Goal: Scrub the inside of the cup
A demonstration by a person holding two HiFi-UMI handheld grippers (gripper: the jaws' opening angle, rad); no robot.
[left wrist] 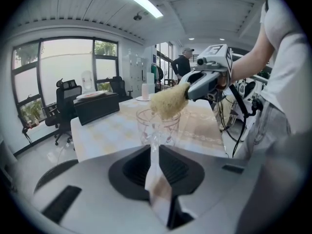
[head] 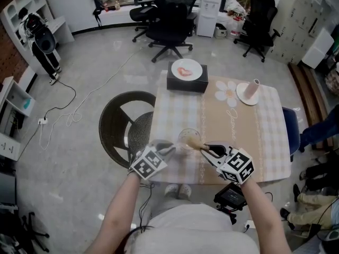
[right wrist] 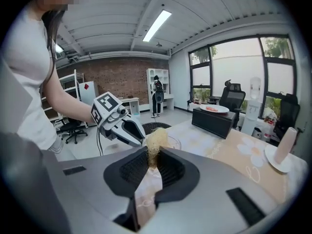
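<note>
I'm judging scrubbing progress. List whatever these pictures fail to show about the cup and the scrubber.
1. Base of the glass cup: left gripper view, hidden behind the body of the left gripper.
2. Whether the loofah scrubber touches the cup's inner wall: head view, too small; right gripper view, the scrubber hides most of the cup.
3. Dirt or water inside the cup: clear glass, too small in every view.

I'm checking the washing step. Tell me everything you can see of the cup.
The cup is a clear, colourless glass, standing upright on the checked tablecloth near the table's front edge. The left gripper pinches its near wall. A pale fibrous scrubber, held by the right gripper, sits at its open mouth. Any contents cannot be made out.
</note>
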